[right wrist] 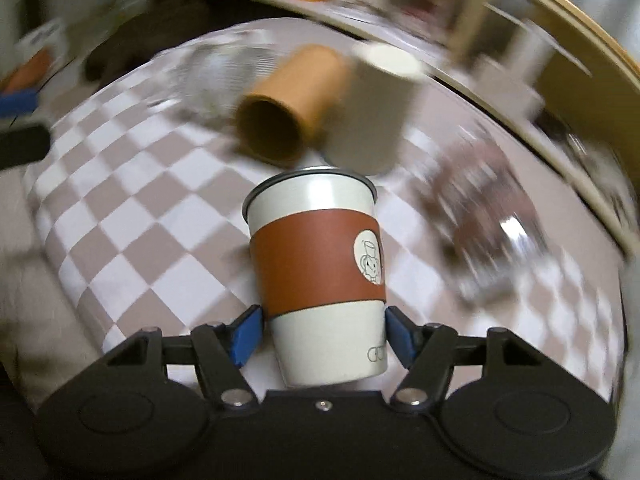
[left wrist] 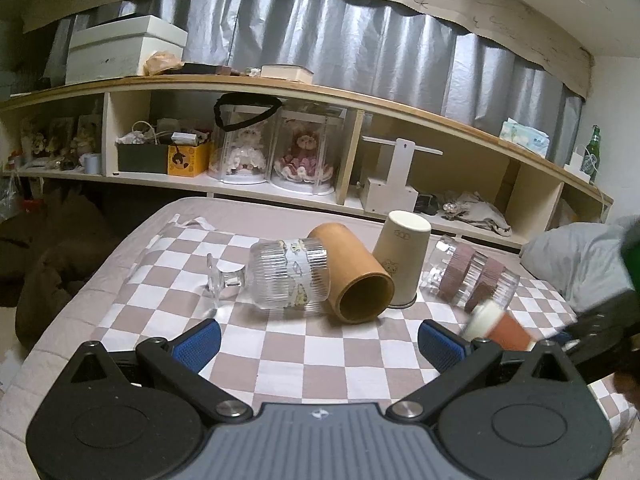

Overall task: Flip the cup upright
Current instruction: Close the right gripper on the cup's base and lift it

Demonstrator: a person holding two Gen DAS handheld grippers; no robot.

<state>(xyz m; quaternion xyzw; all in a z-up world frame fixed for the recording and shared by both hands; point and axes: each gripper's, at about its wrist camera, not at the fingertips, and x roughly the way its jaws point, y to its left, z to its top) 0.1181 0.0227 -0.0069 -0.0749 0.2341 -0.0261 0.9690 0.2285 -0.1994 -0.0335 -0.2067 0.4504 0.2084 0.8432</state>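
Note:
My right gripper [right wrist: 323, 332] is shut on a white cup with a brown sleeve [right wrist: 320, 276], gripping its lower white part; the rim points away from the camera. The view around it is motion-blurred. The same cup [left wrist: 500, 322] shows blurred at the right in the left wrist view, held above the checkered cloth [left wrist: 304, 352]. My left gripper [left wrist: 318, 342] is open and empty, low over the cloth's near side. A brown tube cup [left wrist: 352, 276] lies on its side, a cream paper cup [left wrist: 402, 262] stands upside down behind it.
A ribbed stemmed glass [left wrist: 276, 276] lies on its side left of the brown cup. Another ribbed glass with brown bands [left wrist: 472, 276] lies at the right. A shelf unit [left wrist: 352, 160] with boxes and dolls runs behind the table. A grey pillow [left wrist: 576, 256] lies at right.

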